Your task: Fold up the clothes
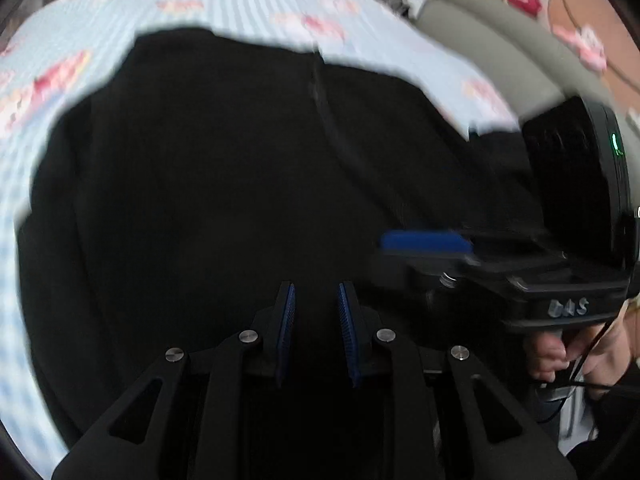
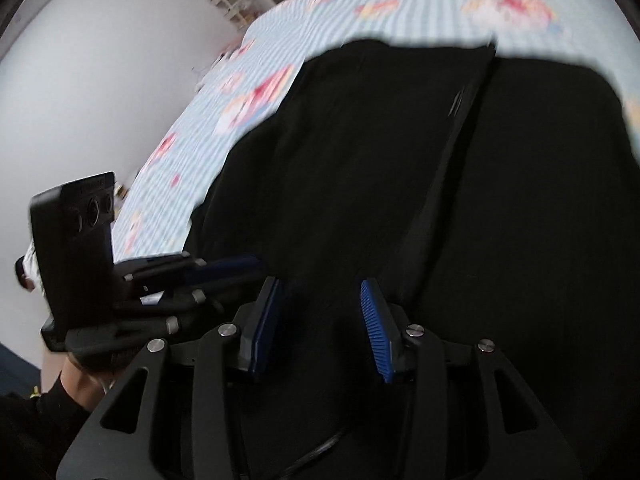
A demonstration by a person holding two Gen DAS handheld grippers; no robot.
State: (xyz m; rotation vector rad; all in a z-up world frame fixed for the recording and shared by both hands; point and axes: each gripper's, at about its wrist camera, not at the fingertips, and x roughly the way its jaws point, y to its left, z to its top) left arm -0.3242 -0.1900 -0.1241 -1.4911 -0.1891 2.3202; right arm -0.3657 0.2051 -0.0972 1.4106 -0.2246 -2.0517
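- Black garment lies spread on the bed's striped sheet, a seam running down it; no finished fold visible.
- Left tool spread slightly, empty, over the cloth.
- Right tool spread wider, empty.
- Judged: folding barely begun; grasp yet to come.

left hand-held gripper: black, blue ribbed pads, silver screws | right hand-held gripper: same

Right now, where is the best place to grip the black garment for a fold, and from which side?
Probably the black garment is best taken at its near edge, coming down from above: it lies flat on the striped sheet, and both the left gripper and right gripper are open over that end.
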